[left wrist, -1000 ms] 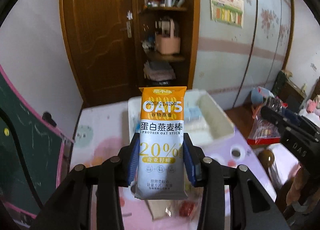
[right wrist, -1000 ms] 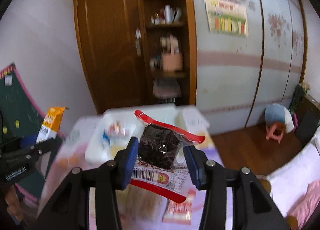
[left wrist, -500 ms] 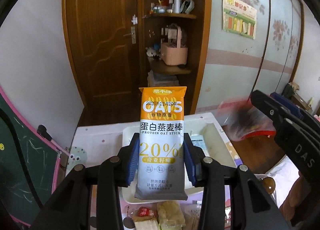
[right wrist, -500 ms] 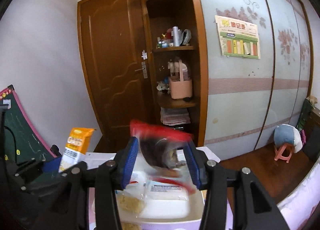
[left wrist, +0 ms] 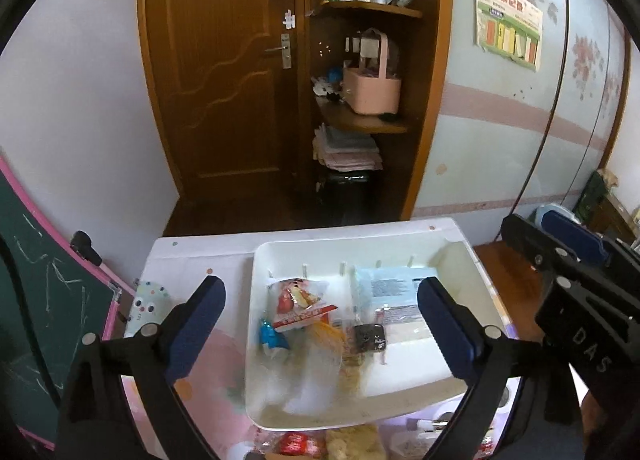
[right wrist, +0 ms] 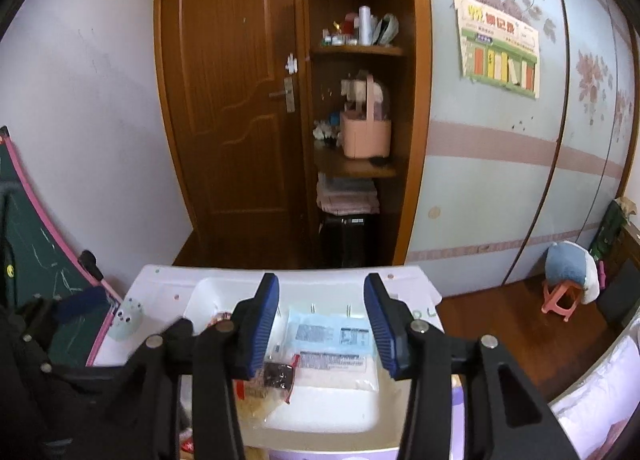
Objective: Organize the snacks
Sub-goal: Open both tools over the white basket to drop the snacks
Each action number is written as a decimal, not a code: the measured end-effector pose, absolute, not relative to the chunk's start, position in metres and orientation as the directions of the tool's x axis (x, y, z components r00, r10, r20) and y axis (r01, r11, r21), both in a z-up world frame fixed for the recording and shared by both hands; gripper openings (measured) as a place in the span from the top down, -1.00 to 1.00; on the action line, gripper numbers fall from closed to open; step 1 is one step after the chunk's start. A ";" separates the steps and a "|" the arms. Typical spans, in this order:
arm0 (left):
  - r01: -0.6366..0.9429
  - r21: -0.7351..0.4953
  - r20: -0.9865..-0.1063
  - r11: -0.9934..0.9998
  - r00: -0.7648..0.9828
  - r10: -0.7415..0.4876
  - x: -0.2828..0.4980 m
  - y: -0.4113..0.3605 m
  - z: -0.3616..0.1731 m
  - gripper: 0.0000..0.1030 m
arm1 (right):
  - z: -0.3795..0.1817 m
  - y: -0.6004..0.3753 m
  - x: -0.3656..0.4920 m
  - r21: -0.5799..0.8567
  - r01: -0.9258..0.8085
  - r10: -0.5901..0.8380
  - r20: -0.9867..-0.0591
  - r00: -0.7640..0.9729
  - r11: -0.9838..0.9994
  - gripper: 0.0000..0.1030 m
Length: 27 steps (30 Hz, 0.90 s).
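Note:
A white plastic bin [left wrist: 448, 260] sits on the table and holds several snack packs. Among them are a red-and-white pack [left wrist: 298, 302], a blurred orange oat bar [left wrist: 326, 334], a dark snack pack [left wrist: 370, 338] and a pale blue packet [left wrist: 394, 286]. My left gripper [left wrist: 320, 324] is open and empty above the bin. My right gripper [right wrist: 322, 324] is open and empty over the same bin [right wrist: 320, 416]. The dark pack [right wrist: 278, 374] and the blue packet [right wrist: 332, 334] lie below it. The right gripper also shows at the right edge of the left wrist view [left wrist: 568, 260].
More snack packs [left wrist: 320, 440] lie on the pink table in front of the bin. A green chalkboard [left wrist: 36, 300] stands at the left. A wooden door [left wrist: 224, 72] and open shelves [left wrist: 368, 112] are behind the table. A pink stool [right wrist: 560, 296] stands on the floor at the right.
Both grippers opened. The oat bar left my left gripper and the dark snack pack left my right gripper; both now lie in the bin. Both views tilted down toward the bin.

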State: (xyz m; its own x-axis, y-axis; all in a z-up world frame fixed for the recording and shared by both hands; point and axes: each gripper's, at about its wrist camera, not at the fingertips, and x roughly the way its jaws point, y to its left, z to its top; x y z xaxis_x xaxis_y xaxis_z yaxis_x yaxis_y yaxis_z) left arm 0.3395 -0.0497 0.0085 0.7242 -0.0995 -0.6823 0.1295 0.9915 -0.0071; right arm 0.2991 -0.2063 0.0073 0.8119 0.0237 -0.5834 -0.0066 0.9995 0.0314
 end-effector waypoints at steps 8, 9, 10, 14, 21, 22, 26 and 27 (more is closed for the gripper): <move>0.121 -0.005 -0.722 0.993 0.686 -0.088 0.338 -0.041 -0.011 -0.88 | -0.010 -0.200 0.295 0.029 -0.013 0.029 -0.624 0.781 0.999 0.04; 0.117 -0.001 -0.725 0.993 0.684 -0.081 0.338 -0.040 -0.012 -0.88 | -0.010 -0.199 0.294 0.026 -0.014 0.027 -0.629 0.777 1.000 0.04; 0.115 -0.001 -0.727 0.993 0.682 -0.079 0.336 -0.039 -0.012 -0.88 | -0.010 -0.199 0.294 0.026 -0.015 0.028 -0.632 0.775 1.000 0.04; 0.112 -0.011 -0.726 0.994 0.682 -0.085 0.328 -0.034 -0.008 -0.88 | -0.005 -0.198 0.285 0.033 -0.018 0.035 -0.632 0.774 0.999 0.04; 0.111 -0.011 -0.701 0.994 0.708 -0.087 0.298 -0.023 0.016 -0.88 | 0.019 -0.196 0.258 0.028 -0.027 0.038 -0.610 0.792 0.999 0.03; 0.111 -0.011 -0.695 0.994 0.714 -0.087 0.290 -0.020 0.022 -0.88 | 0.022 -0.195 0.253 0.025 -0.029 0.038 -0.605 0.795 0.999 0.03; 0.111 -0.006 -0.673 0.994 0.735 -0.086 0.265 -0.013 0.041 -0.88 | 0.042 -0.194 0.229 0.022 -0.036 0.042 -0.578 0.815 0.999 -0.03; 0.111 -0.005 -0.669 0.994 0.738 -0.086 0.260 -0.011 0.045 -0.88 | 0.048 -0.193 0.221 0.022 -0.037 0.043 -0.569 0.822 0.999 -0.09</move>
State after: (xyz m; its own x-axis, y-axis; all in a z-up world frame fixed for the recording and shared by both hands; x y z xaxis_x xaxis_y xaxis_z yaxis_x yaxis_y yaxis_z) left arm 0.2598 -0.0107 0.0448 0.7383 -0.0862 -0.6689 0.1111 0.9938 -0.0055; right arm 0.2207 -0.1931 0.0477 0.8215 0.0427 -0.5686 -0.0365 0.9991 0.0223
